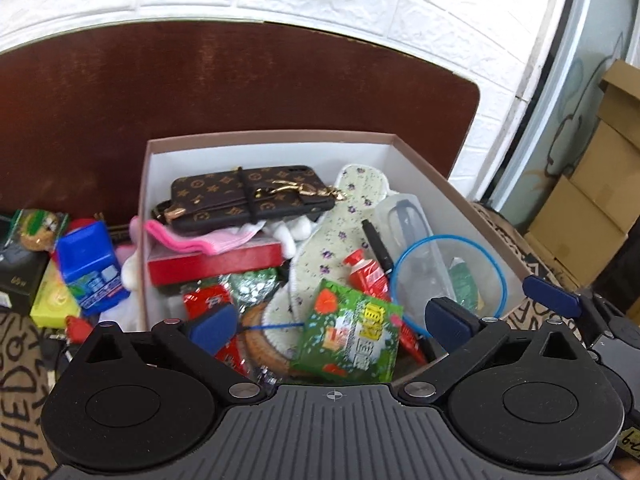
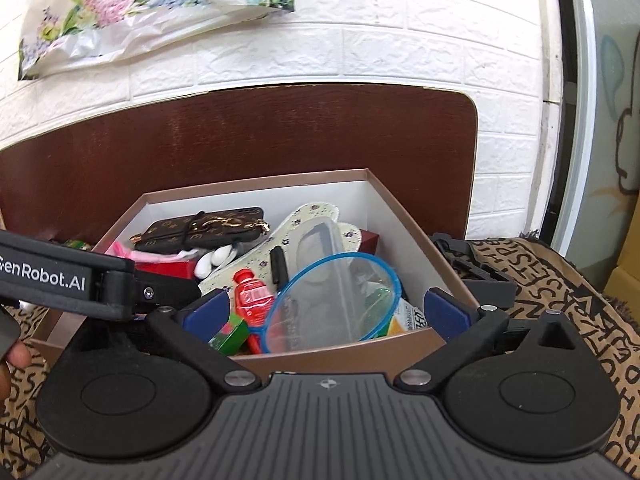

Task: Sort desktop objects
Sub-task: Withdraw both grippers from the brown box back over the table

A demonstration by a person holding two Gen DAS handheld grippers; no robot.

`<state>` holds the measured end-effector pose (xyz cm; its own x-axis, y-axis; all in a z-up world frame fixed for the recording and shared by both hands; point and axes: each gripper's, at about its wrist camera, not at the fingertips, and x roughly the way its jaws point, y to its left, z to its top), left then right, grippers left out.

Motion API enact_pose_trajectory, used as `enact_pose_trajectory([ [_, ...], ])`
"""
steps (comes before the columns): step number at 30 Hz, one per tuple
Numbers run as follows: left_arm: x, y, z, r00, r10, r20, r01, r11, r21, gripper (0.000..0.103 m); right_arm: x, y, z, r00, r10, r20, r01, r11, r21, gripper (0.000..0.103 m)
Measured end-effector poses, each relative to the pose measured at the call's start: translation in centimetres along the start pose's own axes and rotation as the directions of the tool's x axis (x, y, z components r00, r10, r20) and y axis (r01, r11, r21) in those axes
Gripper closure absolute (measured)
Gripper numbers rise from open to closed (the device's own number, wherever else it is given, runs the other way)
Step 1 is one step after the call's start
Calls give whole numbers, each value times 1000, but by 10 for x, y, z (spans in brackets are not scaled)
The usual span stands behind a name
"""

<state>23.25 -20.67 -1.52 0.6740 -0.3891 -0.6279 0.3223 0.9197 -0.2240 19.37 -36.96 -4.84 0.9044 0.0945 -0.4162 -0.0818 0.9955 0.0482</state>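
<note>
Both grippers hang over the near rim of the box (image 1: 272, 136) with jaws spread wide and empty. Left gripper (image 1: 334, 322) sits above the green packet (image 1: 348, 340); right gripper (image 2: 326, 312) above the blue-rimmed clear lid (image 2: 336, 300), neither touching.

white brick wall (image 2: 400, 40), dark wooden tabletop (image 1: 200, 100)
</note>
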Motion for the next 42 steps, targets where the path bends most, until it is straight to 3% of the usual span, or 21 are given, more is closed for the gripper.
enact_pose_trajectory([
  [10,-22,-6,-11,995,85,49,-89,993,80,0,-12,6,-6,999,4,-35,-3,1000,31,0],
  [15,-35,-8,-19,993,95,68,-102,990,95,0,-24,10,-11,999,-1,-37,3,999,49,0],
  [26,-63,5,-37,986,143,86,-148,987,55,0,-44,27,-19,999,1,-45,3,997,76,0],
  [42,-119,48,-72,963,247,106,-251,968,26,0,-72,87,-39,994,88,-60,-83,994,68,0],
])
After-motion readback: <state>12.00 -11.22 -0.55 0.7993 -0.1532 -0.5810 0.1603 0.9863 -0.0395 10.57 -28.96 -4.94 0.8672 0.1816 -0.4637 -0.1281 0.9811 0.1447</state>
